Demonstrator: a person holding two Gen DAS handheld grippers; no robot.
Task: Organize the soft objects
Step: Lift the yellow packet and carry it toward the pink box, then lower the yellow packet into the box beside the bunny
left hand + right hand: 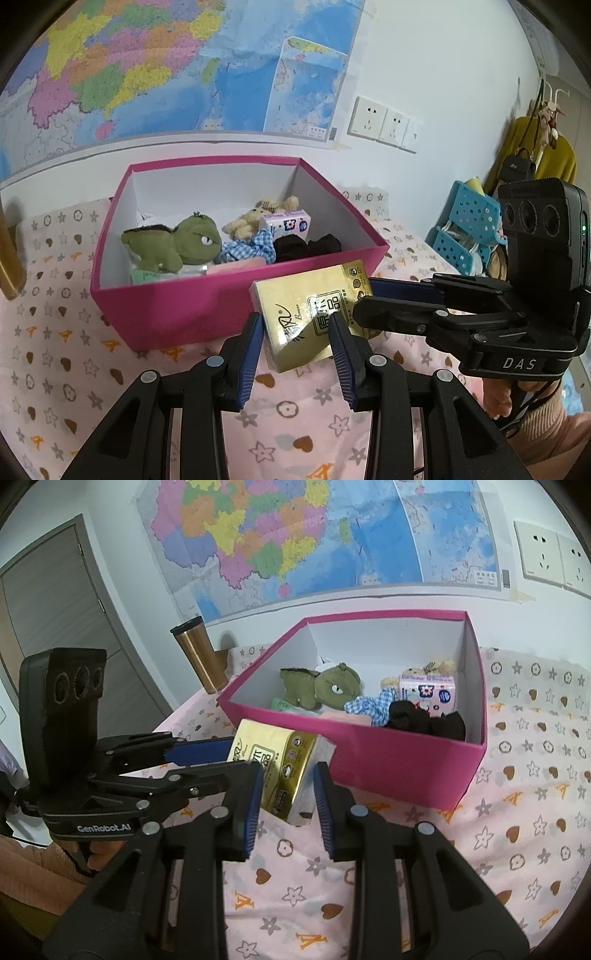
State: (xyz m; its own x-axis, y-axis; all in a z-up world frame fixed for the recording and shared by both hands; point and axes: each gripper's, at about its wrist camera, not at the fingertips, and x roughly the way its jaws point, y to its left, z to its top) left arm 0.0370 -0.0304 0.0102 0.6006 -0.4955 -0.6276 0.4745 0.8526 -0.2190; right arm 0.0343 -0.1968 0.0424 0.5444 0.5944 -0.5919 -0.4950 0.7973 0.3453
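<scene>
Where walls meet: patterned pink cloth (55,332), map (147,62).

The tissue pack (314,314) wears glossy gold plastic film that catches a white glare, its end showing soft white paper. The box (207,306) is smooth matt pink card outside, plain white inside. The frog (177,243) and bear (251,219) are fuzzy plush; the checked cloth (251,249) is thin woven cotton. Each tool — left (295,339), right (288,790) — is matt black plastic with ribbed blue rubber pads and bright metal pins. The sheet (66,332) is soft printed cloth, the mug (199,653) brushed copper-toned metal, the map (147,55) slick paper.
</scene>
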